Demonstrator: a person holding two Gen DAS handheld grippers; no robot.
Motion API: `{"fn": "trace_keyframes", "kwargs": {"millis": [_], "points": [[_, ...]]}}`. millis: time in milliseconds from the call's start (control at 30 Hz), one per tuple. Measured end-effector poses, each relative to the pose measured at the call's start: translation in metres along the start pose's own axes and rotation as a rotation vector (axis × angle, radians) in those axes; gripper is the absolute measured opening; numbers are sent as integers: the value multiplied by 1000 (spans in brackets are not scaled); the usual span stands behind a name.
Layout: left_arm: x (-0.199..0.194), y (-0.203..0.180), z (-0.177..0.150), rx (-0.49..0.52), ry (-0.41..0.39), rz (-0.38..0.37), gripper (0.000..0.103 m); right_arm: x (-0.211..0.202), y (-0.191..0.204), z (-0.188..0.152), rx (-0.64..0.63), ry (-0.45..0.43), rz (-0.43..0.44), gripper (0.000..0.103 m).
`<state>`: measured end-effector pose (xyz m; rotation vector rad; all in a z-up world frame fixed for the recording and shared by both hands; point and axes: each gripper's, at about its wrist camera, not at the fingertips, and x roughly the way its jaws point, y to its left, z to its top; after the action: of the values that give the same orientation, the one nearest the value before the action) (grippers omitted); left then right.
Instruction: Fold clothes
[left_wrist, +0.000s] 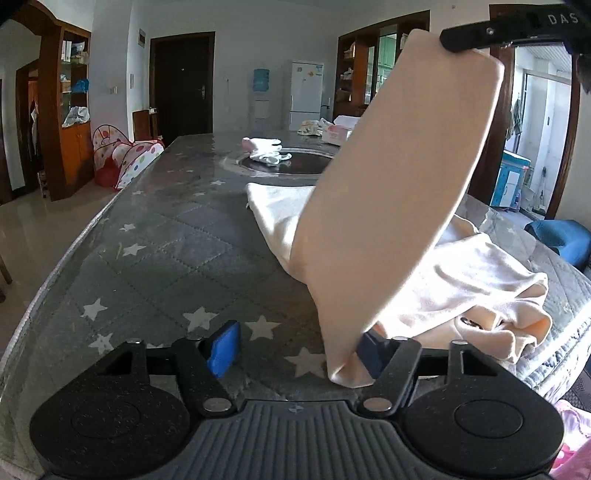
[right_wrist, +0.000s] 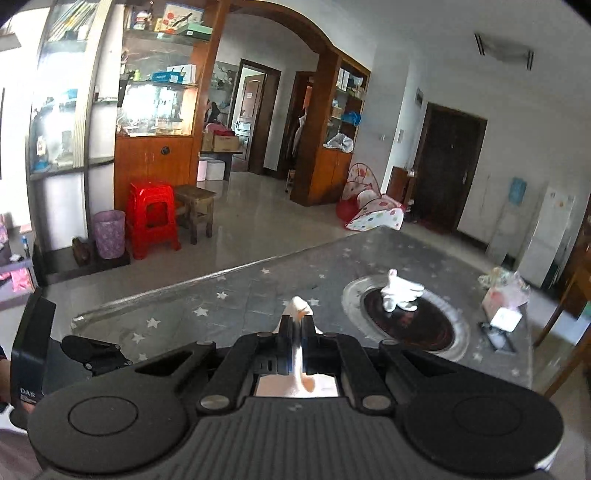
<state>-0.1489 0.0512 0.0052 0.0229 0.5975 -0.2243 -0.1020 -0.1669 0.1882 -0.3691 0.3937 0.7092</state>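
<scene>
Left tongs (left_wrist: 295, 354) wide, cream garment (left_wrist: 399, 192) draped against right pad, not pinched. Right tongs (right_wrist: 295, 326) clamped on garment edge, lifted high. Rest heaped at desk (left_wrist: 155, 236) near right edge. Best: pinch lower corner, pull taut, lay flat.

White walls (right_wrist: 461, 55) enclose a large room with a pale, glossy tiled floor (right_wrist: 251, 225). A wooden arch (right_wrist: 295, 22) spans between tall wooden shelf cabinets (right_wrist: 155, 110) with glass shelves full of small items. A dark wooden door (left_wrist: 183, 81) stands shut in the far wall, with a white fridge (left_wrist: 306, 94) and a water dispenser (left_wrist: 261, 92) beside it. On the floor sit a red plastic stool (right_wrist: 151, 218), a small wooden stool (right_wrist: 195, 210), a lilac waste bin (right_wrist: 108, 232) and a spotted play tent (left_wrist: 125, 155). Daylight comes through a doorway on the right of the left wrist view (left_wrist: 535, 129). The table (left_wrist: 155, 236) has a grey quilted cover with white stars.
</scene>
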Motion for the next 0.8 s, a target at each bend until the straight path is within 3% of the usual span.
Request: {"fn": "trace_keyframes", "kwargs": {"millis": [233, 567, 800], "points": [[-6, -3, -3, 39, -5, 19, 55, -2, -15, -38, 81, 87, -80, 3], [-11, -3, 0, 73, 27, 28, 51, 36, -41, -145, 333, 287, -97, 8], [-20, 8, 6, 112, 65, 40, 55, 25, -44, -143, 350, 208, -48, 9]]}}
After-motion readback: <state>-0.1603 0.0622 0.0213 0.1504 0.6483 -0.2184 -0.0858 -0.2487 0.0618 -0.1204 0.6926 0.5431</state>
